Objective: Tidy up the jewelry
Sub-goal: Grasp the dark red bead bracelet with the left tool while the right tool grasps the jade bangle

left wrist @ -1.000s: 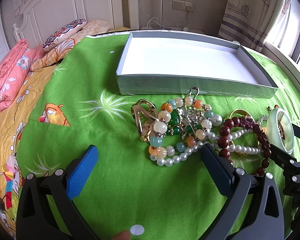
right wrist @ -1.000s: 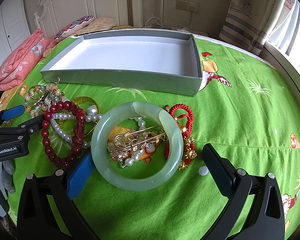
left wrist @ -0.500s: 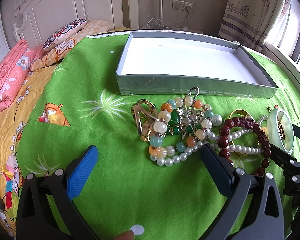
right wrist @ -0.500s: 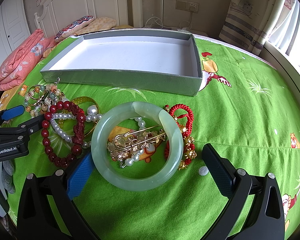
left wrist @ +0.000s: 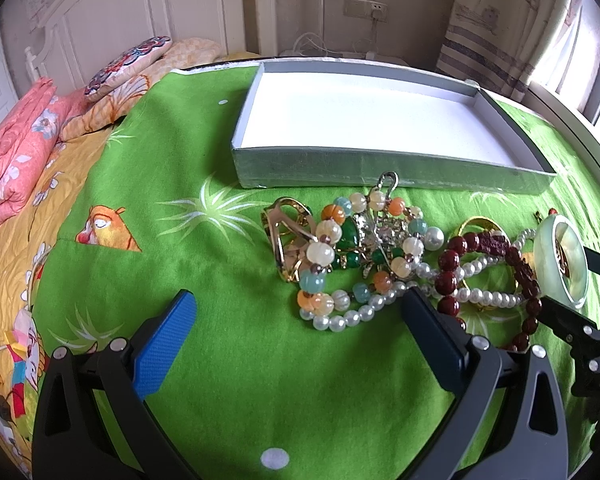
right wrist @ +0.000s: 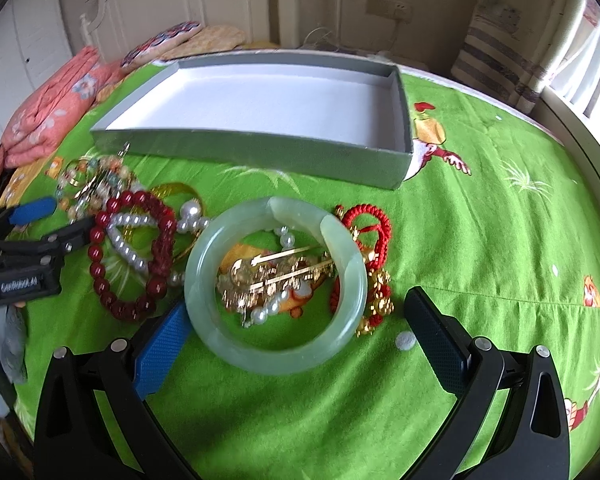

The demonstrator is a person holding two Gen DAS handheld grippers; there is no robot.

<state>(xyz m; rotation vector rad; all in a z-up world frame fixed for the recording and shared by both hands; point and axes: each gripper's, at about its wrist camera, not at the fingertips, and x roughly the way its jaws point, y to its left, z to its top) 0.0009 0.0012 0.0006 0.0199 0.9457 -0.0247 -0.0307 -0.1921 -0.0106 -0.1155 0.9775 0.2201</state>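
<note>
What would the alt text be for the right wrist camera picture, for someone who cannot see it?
An open right gripper hovers over a pale green jade bangle lying on a green blanket, with a gold brooch inside the ring. Red beads and pearls lie left; an empty grey box sits behind.

Setting was a home bedroom. A bed (left wrist: 260, 380) with green cartoon-print cover lay beneath the tongs; white panelled headboard (left wrist: 112, 12), patterned pillow (left wrist: 128, 66) and folded pink quilt (left wrist: 16, 148) stood ahead-left, curtain (left wrist: 496, 32) and wall socket (left wrist: 366, 9) beyond.
</note>
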